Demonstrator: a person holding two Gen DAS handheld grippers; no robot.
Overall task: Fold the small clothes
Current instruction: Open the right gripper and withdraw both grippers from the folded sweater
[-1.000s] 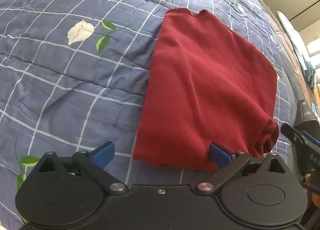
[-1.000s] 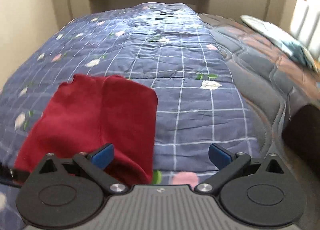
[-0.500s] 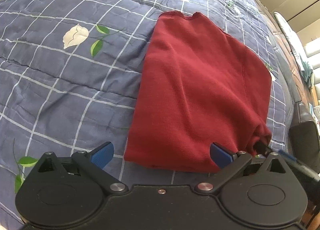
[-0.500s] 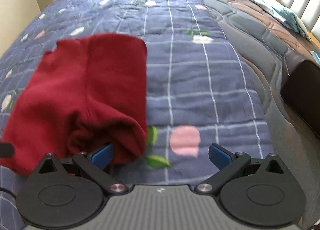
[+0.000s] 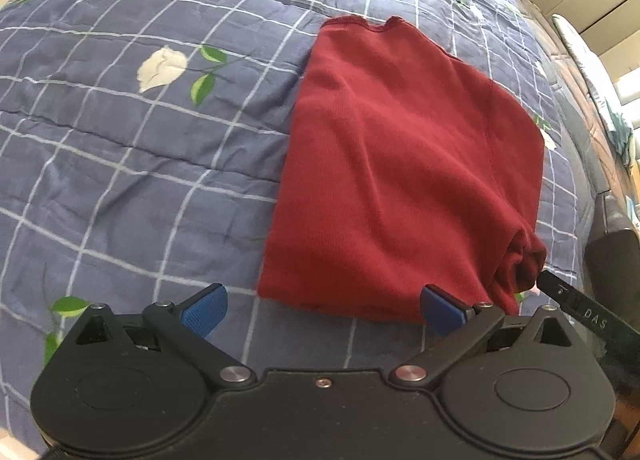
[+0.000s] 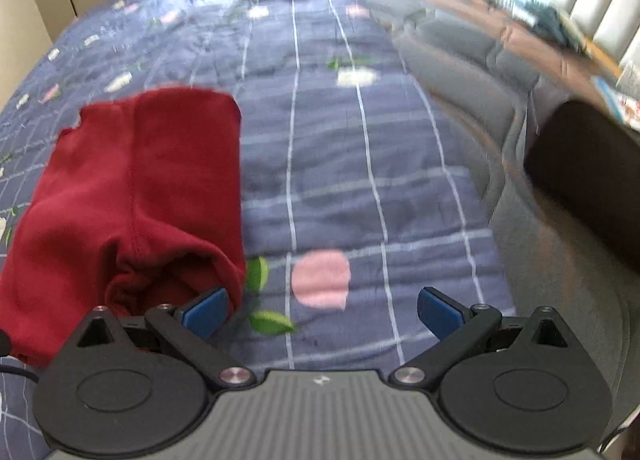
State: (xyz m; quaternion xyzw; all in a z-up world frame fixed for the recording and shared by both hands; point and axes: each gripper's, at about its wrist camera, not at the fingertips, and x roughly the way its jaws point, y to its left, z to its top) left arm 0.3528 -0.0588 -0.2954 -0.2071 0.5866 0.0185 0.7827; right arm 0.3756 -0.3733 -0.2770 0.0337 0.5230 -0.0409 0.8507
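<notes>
A: Left wrist view: red garment [image 5: 400, 179] folded flat on bed quilt [image 5: 120, 159]. Left gripper [image 5: 322, 306] spread wide, holding nothing, near hem just ahead.

B: Right wrist view: blurred. Right gripper [image 6: 322, 308] also released, left finger [image 6: 204, 310] at bunched corner of garment [image 6: 120, 187].

A: Step: probably lining up next fold. Next: clamp both near corners, carry across.

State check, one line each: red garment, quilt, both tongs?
red garment: folded, lying flat on the quilt, near right corner bunched, not gripped.
quilt: spread over the bed, lightly wrinkled.
left tongs: open, holding nothing, at the garment's near edge.
right tongs: open, holding nothing, left pad by the bunched corner.
</notes>
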